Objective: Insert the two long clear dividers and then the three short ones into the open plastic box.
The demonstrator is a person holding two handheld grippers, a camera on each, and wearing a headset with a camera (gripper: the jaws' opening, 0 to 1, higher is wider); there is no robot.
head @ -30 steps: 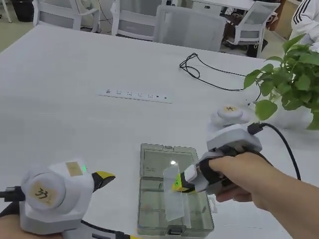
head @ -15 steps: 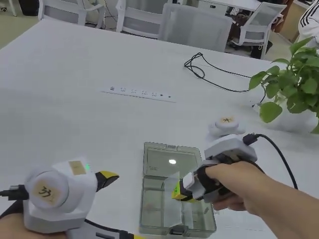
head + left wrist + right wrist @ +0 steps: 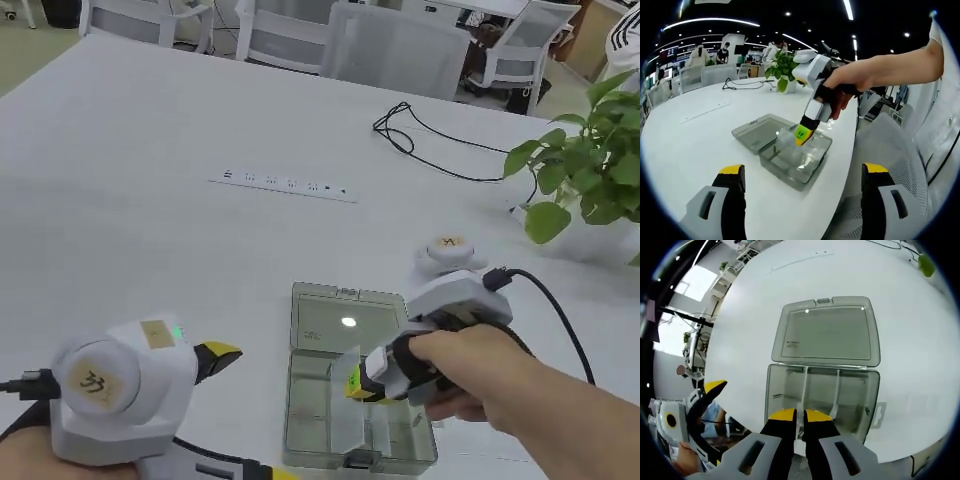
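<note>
Box [image 3: 325,312] is seen at lower centre of the head view, lid laid flat, its right edge hidden by a hand [image 3: 470,365]. A divider [image 3: 346,415] is pinched over it by the right gripper [image 3: 352,384]. The left gripper [image 3: 803,169] is held spread wide, lower left. Power strip [image 3: 285,185], cable [image 3: 430,140] and plant [image 3: 585,170] are ranged beyond.

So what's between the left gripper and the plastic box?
Only bare white table lies between the left gripper and the plastic box, as the head view shows.

White table [image 3: 150,130], power strip [image 3: 285,185] at mid-table, coiled black cable [image 3: 392,138], leafy plant [image 3: 590,170], grey chairs [image 3: 395,50] behind
</note>
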